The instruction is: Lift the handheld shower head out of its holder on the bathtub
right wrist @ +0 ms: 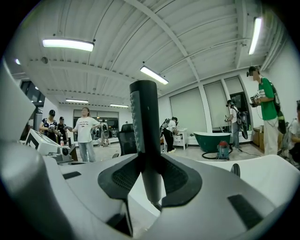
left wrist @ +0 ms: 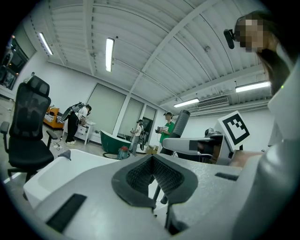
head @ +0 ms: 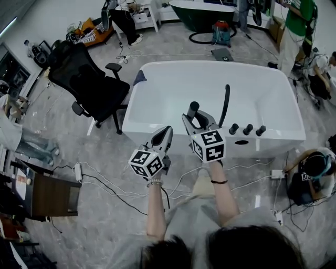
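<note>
The handheld shower head is a black rod standing upright above the near rim of the white bathtub. My right gripper is shut on its lower part; in the right gripper view the shower head rises straight up between the pads of the right gripper. Right of it on the rim are the curved black spout, three black knobs and a dark oval opening. My left gripper hovers just left of it, shut and empty, as the left gripper shows in its own view.
A black office chair stands left of the tub. Cables trail over the floor in front of it. A person crouches at the tub's near right corner. Other people, a green tub and a vacuum are farther back.
</note>
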A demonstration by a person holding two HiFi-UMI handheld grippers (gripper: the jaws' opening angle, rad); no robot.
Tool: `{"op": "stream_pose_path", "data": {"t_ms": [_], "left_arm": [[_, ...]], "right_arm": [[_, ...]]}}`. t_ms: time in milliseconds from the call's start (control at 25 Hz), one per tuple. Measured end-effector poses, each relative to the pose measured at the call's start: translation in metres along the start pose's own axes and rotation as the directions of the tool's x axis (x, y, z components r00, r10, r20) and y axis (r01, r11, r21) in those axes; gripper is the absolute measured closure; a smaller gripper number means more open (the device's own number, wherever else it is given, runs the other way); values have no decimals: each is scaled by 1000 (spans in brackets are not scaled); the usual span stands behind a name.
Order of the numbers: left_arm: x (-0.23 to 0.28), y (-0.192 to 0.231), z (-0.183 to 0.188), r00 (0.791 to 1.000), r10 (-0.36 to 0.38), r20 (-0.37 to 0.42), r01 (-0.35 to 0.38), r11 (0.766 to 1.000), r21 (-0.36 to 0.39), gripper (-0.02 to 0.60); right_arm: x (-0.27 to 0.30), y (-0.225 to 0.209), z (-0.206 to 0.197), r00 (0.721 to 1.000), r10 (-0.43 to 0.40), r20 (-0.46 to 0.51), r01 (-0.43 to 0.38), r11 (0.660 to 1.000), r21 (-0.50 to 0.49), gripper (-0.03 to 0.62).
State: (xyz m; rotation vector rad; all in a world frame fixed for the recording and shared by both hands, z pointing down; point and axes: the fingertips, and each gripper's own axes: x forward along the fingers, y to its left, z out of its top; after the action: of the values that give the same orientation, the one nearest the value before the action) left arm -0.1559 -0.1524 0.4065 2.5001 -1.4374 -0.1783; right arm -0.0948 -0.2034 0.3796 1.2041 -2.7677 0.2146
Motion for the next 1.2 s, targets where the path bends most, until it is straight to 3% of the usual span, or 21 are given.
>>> {"op": "stream_pose_path", "data": {"t_ms": [480,1200], "left_arm": [[-15,1,22,998,10,60,-11,1000,17,577],[-16,0,22,998,7,58,-9,999,35,577]], "right_arm": [[-6,19,17,999,19,43,-18,1000,-16,461],[-3,19,14,998,19,56,-18,1000,-6,461]]}}
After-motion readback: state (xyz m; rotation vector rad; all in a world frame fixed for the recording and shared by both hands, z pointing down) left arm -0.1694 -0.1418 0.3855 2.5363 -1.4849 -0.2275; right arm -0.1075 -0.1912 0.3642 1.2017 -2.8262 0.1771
